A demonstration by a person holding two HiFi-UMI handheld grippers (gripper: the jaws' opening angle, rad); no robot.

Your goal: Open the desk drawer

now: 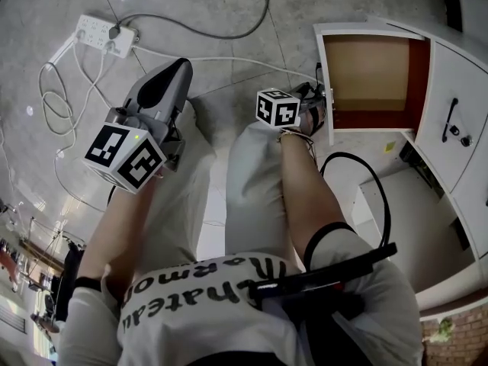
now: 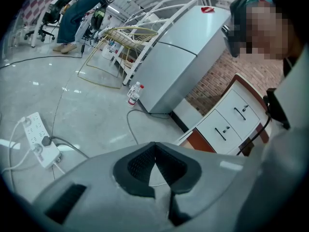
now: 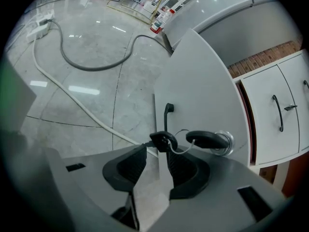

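The desk drawer (image 1: pixel 374 75) stands pulled out at the upper right of the head view, its brown wooden inside showing. Its white front panel (image 3: pixel 203 81) carries a black handle (image 3: pixel 167 114) and a key in the lock (image 3: pixel 208 139), with a second black key (image 3: pixel 163 140) hanging from the ring. My right gripper (image 1: pixel 316 101) (image 3: pixel 157 151) is right at that front panel, just below the hanging key, jaws apart with nothing between the pads. My left gripper (image 1: pixel 179 65) (image 2: pixel 154 146) hangs over the floor to the left, tips together, holding nothing.
A white power strip (image 1: pixel 107 33) (image 2: pixel 41 144) with looping cables lies on the grey floor at the left. White cabinet doors with black handles (image 1: pixel 451 120) (image 3: pixel 277 112) stand right of the drawer. A black cable (image 1: pixel 374 181) loops by my right arm. A grey cabinet (image 2: pixel 178 57) and bottles (image 2: pixel 135 93) stand farther off.
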